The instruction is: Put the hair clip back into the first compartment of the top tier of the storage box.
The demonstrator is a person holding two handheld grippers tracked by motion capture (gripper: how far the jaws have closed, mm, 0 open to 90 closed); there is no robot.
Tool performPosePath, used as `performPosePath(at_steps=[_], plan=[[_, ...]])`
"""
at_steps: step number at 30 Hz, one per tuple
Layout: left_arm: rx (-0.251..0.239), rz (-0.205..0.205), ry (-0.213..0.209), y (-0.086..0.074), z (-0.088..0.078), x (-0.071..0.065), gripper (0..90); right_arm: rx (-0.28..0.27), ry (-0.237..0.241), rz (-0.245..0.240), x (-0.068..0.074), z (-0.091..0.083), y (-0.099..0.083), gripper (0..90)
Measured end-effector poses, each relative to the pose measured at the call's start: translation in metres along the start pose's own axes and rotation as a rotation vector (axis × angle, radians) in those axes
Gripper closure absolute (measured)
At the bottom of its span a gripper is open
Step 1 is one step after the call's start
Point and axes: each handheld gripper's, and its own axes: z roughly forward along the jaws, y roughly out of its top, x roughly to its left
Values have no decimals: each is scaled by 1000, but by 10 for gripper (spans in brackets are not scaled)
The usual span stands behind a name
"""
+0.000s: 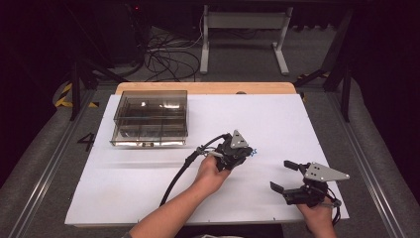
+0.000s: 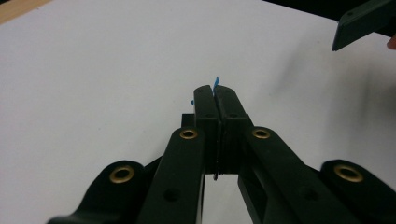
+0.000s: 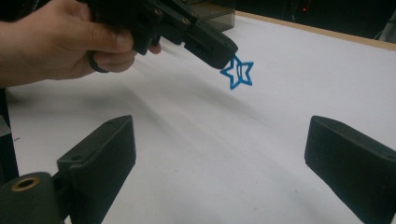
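Note:
A small blue star-shaped wire clip (image 3: 238, 73) hangs just above the white sheet, pinched by one point in my left gripper (image 3: 224, 58). In the high view the left gripper (image 1: 249, 151) is near the middle of the table, held by a hand, with the star (image 1: 254, 152) a blue speck at its tip. Looking along the left gripper (image 2: 215, 91), its jaws are pressed together and a sliver of the blue clip (image 2: 215, 82) sticks out past them. My right gripper (image 1: 280, 174) rests at the front right, open, jaws wide apart with nothing between them (image 3: 222, 140).
A smoky transparent compartment box (image 1: 151, 119) stands at the back left of the white sheet (image 1: 138, 183). A cable (image 1: 181, 173) trails from the left gripper toward the front edge. The wooden table edge (image 1: 208, 88) runs along the back.

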Motion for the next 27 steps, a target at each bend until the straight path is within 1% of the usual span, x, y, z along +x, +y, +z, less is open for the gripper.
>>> performPosePath(at_steps=[1,3,4,7,10,12,18,20,22,26,27], plan=[[-3,-5,-1,1,-2,0,894,0,0,0,0,0,0,95],[-13,4,9,2,-8,2,894,0,0,1,0,0,0,95],[-18,-6,9,2,-11,3,894,0,2,2,0,0,0,95],[-37,-14,11,4,-20,7,895,1,3,3,0,1,0,95],[-50,-13,20,5,-28,11,894,2,3,2,0,1,0,95],[-61,-20,21,6,-34,15,894,2,1,2,0,1,0,95],[-88,-30,51,6,-50,23,894,2,1,4,0,1,0,95],[-102,-43,51,6,-56,25,894,4,0,3,0,1,0,95],[-112,-46,59,6,-61,27,894,3,0,4,-1,1,0,95],[-121,-37,84,6,-69,31,894,4,1,2,0,1,0,95],[-123,-41,88,5,-72,32,894,4,1,2,0,1,0,95]])
